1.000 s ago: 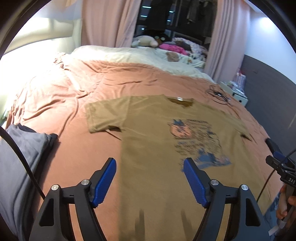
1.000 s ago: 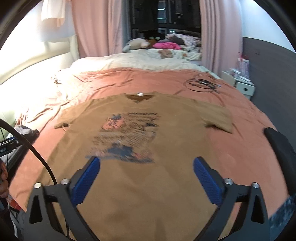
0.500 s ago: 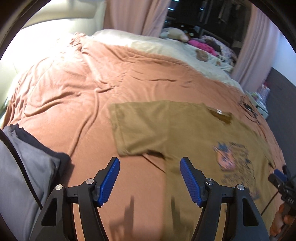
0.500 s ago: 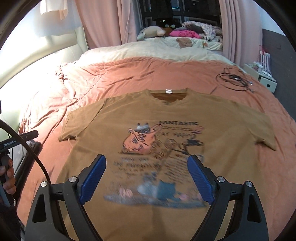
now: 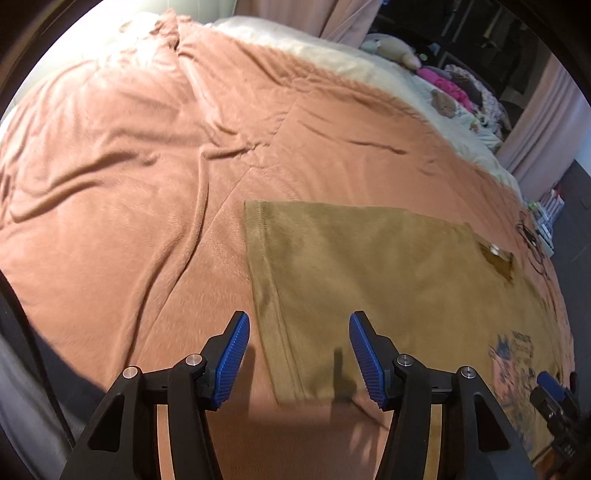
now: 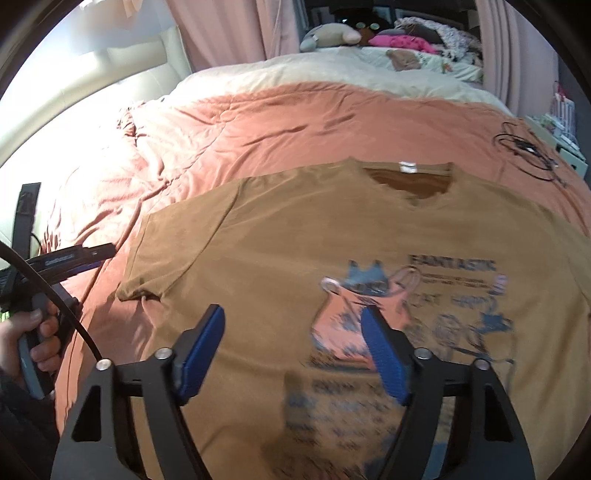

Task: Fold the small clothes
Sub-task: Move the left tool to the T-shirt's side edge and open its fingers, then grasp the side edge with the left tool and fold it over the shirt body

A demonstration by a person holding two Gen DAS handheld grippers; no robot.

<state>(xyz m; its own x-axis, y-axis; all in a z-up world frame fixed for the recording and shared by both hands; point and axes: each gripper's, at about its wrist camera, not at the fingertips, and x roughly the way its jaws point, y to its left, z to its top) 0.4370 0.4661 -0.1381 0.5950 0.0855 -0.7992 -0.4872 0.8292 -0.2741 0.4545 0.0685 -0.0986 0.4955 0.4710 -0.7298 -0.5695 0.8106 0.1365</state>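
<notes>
Lying flat on the bed (image 5: 110,184), a brown shirt (image 6: 332,240) is spread out with its front side up. The bed has a pink blanket (image 6: 277,122) on it, and the shirt rests on top of that blanket. The shirt has a picture of a cat (image 6: 364,280) and the word FANTASTIC printed on it. Its neck hole (image 6: 410,181) points to the far end of the bed, and a small white tag sits there.

The left gripper (image 5: 299,354) hangs over one sleeve (image 5: 314,258) of the shirt. Its blue fingers (image 5: 231,363) are wide apart and hold nothing. The edge of the sleeve lies between them in the left wrist view.

The right gripper (image 6: 293,354) hangs over the chest of the shirt, near the cat picture. Its fingers are wide apart too, with nothing in them.

In the right wrist view, a hand (image 6: 35,339) at the left side grips the handle of the other tool. A black cord (image 6: 524,147) lies coiled on the blanket past the far shoulder of the shirt. Soft toys (image 6: 328,35) and a pink cloth (image 6: 402,40) sit on a cream cover (image 6: 314,70) at the far end of the bed. Pink curtains (image 6: 229,33) hang behind them.
</notes>
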